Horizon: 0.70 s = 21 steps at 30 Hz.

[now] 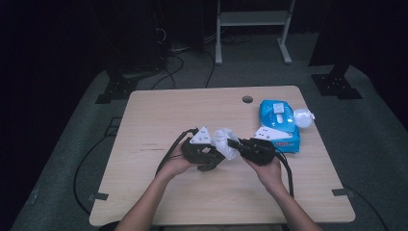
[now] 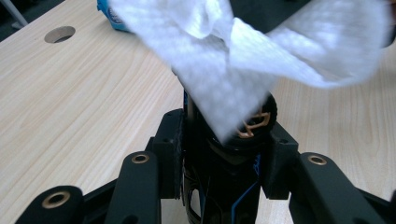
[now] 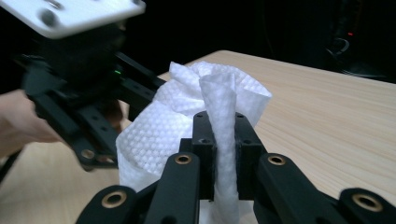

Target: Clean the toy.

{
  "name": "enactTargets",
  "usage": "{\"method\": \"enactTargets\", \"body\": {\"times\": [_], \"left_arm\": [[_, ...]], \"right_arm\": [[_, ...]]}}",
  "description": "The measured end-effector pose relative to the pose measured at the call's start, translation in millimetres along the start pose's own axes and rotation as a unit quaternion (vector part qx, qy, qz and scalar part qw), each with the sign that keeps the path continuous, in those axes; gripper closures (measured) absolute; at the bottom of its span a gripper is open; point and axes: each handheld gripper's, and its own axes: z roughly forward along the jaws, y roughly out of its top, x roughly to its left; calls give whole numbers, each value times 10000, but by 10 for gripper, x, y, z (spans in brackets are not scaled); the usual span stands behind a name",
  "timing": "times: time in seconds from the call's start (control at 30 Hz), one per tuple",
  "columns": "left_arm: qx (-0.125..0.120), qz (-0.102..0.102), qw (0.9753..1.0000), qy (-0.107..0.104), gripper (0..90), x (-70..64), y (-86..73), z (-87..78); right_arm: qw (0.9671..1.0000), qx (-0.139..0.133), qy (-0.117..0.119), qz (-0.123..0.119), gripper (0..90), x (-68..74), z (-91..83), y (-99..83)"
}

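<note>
A white wipe (image 1: 224,141) hangs between my two grippers over the middle of the table. In the right gripper view, my right gripper (image 3: 219,156) is shut on a folded strip of the wipe (image 3: 187,107). The left gripper (image 3: 79,102) with its grey plate sits just behind the wipe. In the left gripper view, my left gripper (image 2: 224,147) is shut on a black object (image 2: 229,186) with blue lines and a gold emblem on its round top. The wipe (image 2: 233,60) drapes over that top. In the high view the left gripper (image 1: 216,158) and right gripper (image 1: 235,144) nearly touch.
A blue wipes pack (image 1: 279,124) lies right of the grippers, with a small white crumpled ball (image 1: 303,117) at its far side. A round cable hole (image 1: 247,99) sits near the table's back edge. Bare wood (image 1: 159,120) spreads to the left and front.
</note>
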Motion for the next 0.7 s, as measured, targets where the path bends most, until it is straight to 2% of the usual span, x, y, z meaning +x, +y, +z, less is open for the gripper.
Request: {"method": "enactTargets", "body": {"times": [0.13,0.2,0.27,0.4,0.5,0.57,0.63,0.7], "left_arm": [[77,129,9999,57,578,-11,19,5],[102,64,9999,77,579,-7,12,24],[179,85,9998,71,578,12,-4,38],[263,-8,9996,57,577,54,-45,74],[269,-10,9996,66,600,77,-37,88],[418,20,9991,37,606,107,-29,146],[533,-72,9985,-42,606,153,-40,227],[738,-80,9972,2,606,190,-46,308]], "right_arm": [[9999,-107,88,8,819,13,4,1],[10000,-72,33,10,819,-17,5,-23],[10000,3,-84,-20,819,-64,9,-63],[9991,263,-155,282,818,-198,43,-190],[9985,377,-237,307,818,-237,55,-213],[9983,371,-300,343,818,-270,56,-219],[9978,389,-371,394,818,-312,54,-231],[9972,422,-431,444,818,-351,59,-255]]}}
